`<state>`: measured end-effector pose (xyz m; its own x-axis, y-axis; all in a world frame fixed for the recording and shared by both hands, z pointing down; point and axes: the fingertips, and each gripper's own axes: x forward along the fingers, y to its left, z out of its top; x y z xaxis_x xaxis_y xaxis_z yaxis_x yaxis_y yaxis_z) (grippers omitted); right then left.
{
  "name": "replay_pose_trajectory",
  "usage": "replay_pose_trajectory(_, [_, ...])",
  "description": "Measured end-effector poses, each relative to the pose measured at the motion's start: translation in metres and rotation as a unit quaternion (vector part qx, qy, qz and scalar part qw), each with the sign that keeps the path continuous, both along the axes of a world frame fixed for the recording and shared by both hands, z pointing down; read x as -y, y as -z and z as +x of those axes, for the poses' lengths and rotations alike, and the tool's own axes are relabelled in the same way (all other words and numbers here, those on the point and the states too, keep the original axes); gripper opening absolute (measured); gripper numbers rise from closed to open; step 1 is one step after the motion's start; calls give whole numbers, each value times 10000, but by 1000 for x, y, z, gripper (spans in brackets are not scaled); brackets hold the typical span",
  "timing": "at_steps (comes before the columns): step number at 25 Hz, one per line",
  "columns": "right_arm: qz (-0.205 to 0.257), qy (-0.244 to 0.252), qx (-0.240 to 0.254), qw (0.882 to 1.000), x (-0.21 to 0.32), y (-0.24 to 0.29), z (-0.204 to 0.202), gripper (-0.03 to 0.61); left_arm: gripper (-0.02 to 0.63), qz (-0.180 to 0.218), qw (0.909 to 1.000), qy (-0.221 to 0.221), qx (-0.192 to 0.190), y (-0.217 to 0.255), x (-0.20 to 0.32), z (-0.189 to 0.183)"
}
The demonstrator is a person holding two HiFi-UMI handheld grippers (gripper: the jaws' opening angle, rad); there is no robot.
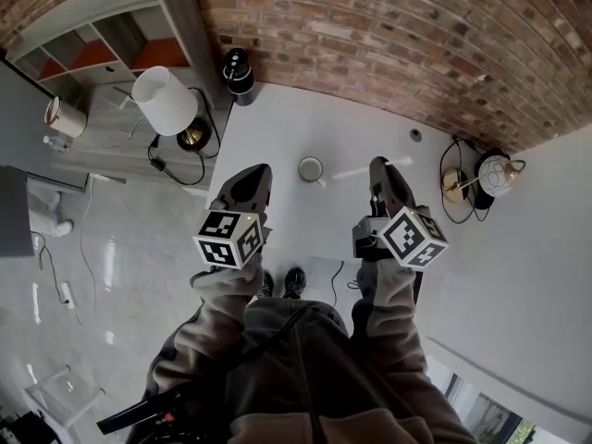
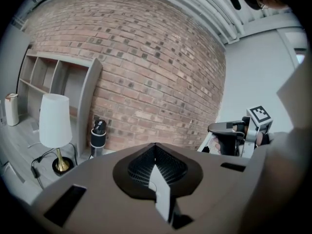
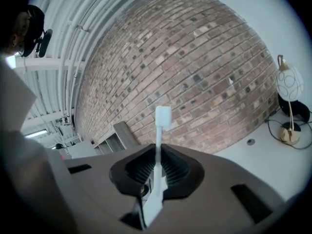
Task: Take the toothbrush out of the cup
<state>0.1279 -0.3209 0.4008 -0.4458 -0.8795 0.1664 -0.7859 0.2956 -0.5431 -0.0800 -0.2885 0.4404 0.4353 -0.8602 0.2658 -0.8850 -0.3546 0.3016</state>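
A small white cup (image 1: 312, 169) stands on the white table (image 1: 277, 128), between my two grippers. The white toothbrush (image 1: 350, 171) is outside the cup, lying roughly level just to its right. My right gripper (image 1: 381, 168) is shut on its handle. In the right gripper view the brush (image 3: 162, 117) sticks out past the closed jaws (image 3: 157, 168), head toward the brick wall. My left gripper (image 1: 252, 178) hovers left of the cup. Its jaws (image 2: 156, 168) are shut with nothing held.
A white-shaded lamp (image 1: 166, 100) and a black cylinder (image 1: 239, 70) stand at the table's back left, by a grey shelf unit (image 1: 92, 40). A gold lamp with a round globe (image 1: 495, 176) sits at the right. The brick wall (image 1: 388, 35) runs behind the table.
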Motion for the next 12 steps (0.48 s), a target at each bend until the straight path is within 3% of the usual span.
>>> replay_pose_trajectory(12, [983, -166, -731, 9923, -28, 100, 19, 37, -11, 1121, 9934, -197, 142, 116, 17, 27])
